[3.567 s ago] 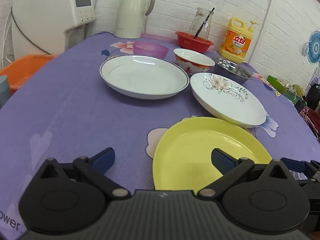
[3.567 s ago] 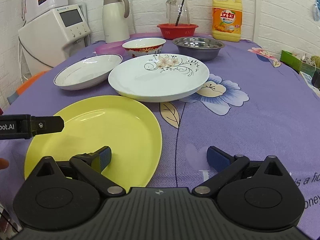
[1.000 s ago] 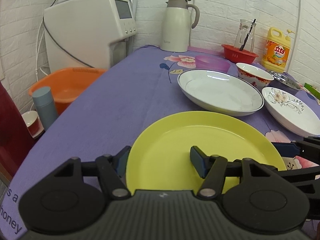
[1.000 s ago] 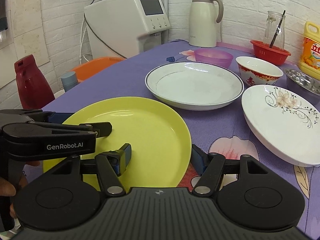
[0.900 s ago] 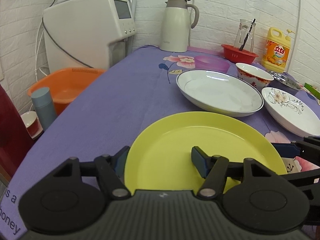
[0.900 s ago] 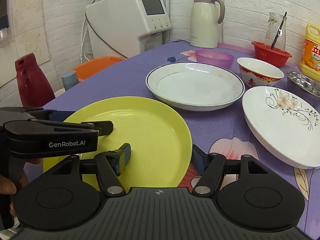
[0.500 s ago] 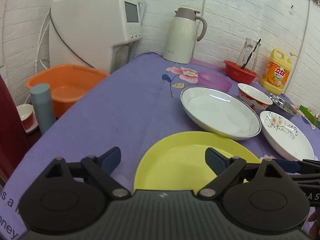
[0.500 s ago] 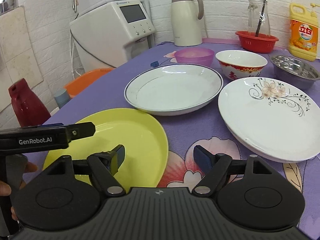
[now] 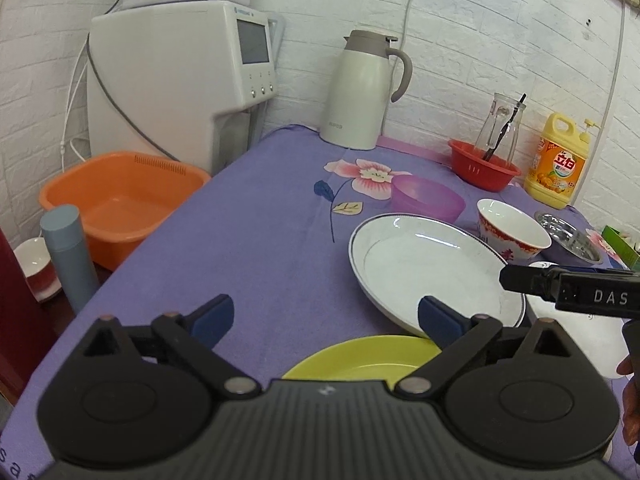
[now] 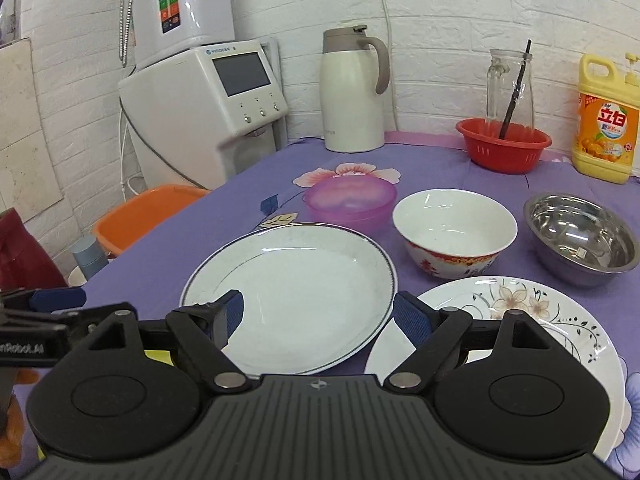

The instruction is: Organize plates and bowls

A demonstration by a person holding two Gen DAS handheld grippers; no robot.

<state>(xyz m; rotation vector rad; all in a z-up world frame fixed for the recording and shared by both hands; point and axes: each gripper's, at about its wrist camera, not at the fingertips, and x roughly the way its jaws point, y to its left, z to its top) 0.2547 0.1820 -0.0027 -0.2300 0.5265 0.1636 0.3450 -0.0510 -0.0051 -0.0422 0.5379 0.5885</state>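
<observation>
- Left gripper: fingers spread wide, nothing between them, raised over the tabletop — purple cloth with a flower print.
- Right gripper: fingers released and empty, straddling the near rim of the blue-rimmed white plate as seen from its own camera; contact with that rim cannot be told.
- Yellow plate: plain, glossy, shallow; lies flat at the near edge of the tabletop, mostly hidden behind the left gripper body. Only a sliver shows in the right wrist view.
- Blue-rimmed white plate: large, round, thin dark line around the rim, faint scuffing inside; flat on the tabletop just beyond the yellow plate.
- Flowered white plate: white with a beige blossom and black scrollwork; to the right of the blue-rimmed plate, rims very close or overlapping — cannot tell which.
- Red-patterned bowl: white inside, red band outside, upright behind the two white plates.
- Steel bowl: shiny, upright, right of the red-patterned bowl.
- Purple bowl: translucent plastic, upright, behind the blue-rimmed plate.
- Far end of tabletop: cream thermos jug, red basket holding a glass carafe, yellow detergent bottle.
- Beside the tabletop: white water dispenser, orange basin.
</observation>
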